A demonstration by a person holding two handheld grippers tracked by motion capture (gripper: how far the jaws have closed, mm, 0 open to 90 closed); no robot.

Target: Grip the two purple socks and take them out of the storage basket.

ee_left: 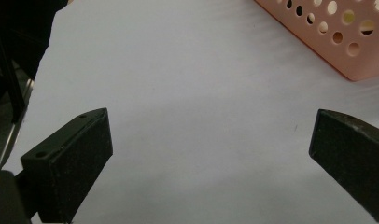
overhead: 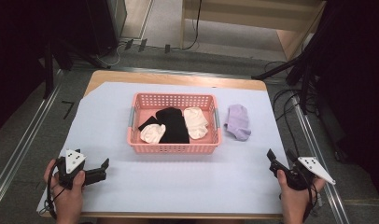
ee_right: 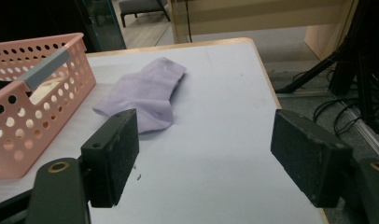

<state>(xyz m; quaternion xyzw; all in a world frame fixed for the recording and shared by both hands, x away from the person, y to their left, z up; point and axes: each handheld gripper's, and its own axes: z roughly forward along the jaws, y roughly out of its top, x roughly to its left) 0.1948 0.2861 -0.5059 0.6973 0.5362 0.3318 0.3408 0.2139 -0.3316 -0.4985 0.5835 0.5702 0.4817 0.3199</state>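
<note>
Lavender sock lies alone on the white cover, right of centre in the frame, just beside the pink basket

Inside the basket sit a black sock and two cream socks. Both tools wait low in the frame: the left gripper at lower left and the right gripper at lower right, each with jaws spread wide and empty. Nothing looks begun; I'd guess the right gripper's next move is a reach forward to pinch the loose sock
</note>
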